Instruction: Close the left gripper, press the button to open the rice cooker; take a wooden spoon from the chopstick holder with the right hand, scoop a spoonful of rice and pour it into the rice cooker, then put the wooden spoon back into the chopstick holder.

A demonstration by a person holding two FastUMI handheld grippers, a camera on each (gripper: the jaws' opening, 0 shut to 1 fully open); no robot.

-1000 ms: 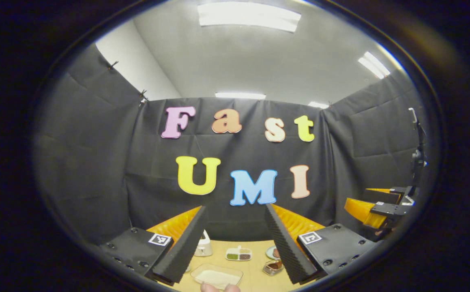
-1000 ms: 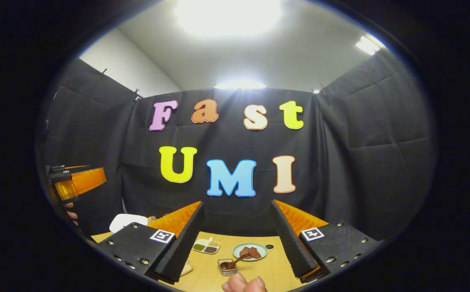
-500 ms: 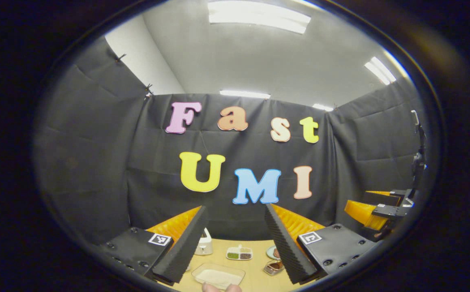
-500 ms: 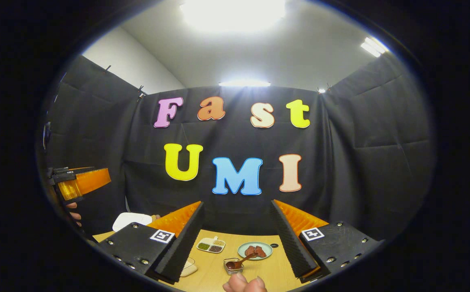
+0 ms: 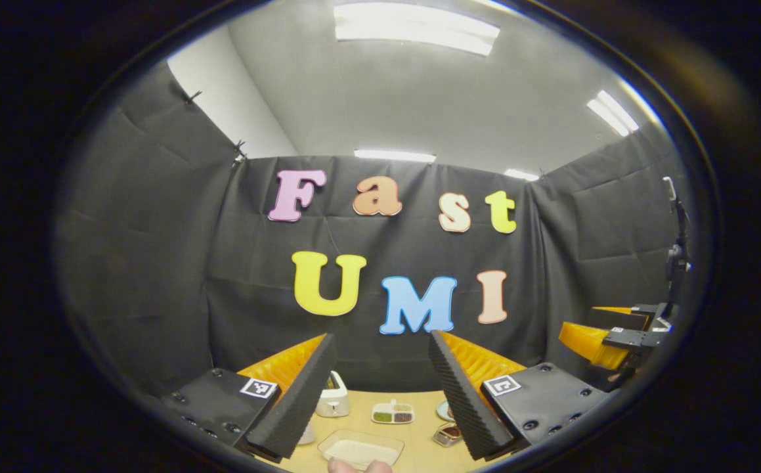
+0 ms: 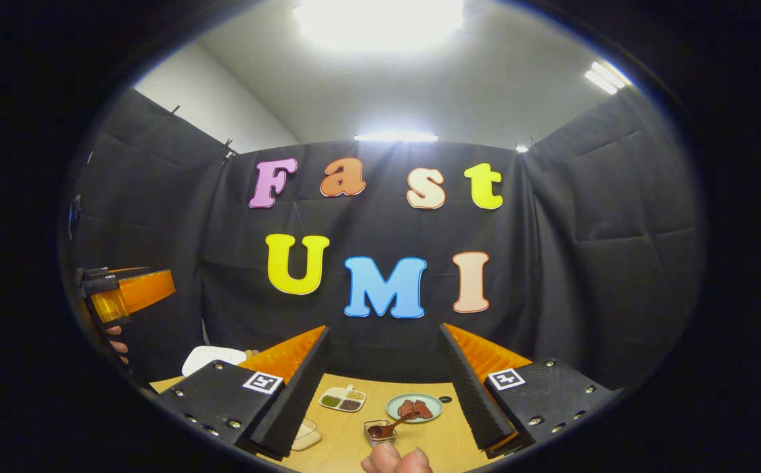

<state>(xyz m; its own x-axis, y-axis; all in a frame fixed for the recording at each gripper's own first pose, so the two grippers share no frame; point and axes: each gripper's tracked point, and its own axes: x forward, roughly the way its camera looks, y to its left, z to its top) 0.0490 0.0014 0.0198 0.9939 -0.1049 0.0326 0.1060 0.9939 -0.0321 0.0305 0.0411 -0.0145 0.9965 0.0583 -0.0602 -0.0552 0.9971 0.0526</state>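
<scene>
Rice lies white and flat in a clear tray at the near edge of the desk, right in front of the left claw. The tray's long side runs left to right.

A small white pot, maybe the rice cooker, stands farther back on the desk, just behind the left claw's left finger. I cannot tell if its lid is up or down.

The left claw is held up high. Its two fingers are wide apart and hold nothing.

The right claw is also up high, with its fingers wide apart and nothing in them.

In the right gripper view, a brown spoon sits with its round end in a little clear box. Its handle leans up and to the right, toward a green plate with brown bits on it. I cannot tell if it is the wooden spoon.

A dish with small parts holds green and brown grains. It sits to the left of the plate.

A hand shows at the far left.
</scene>
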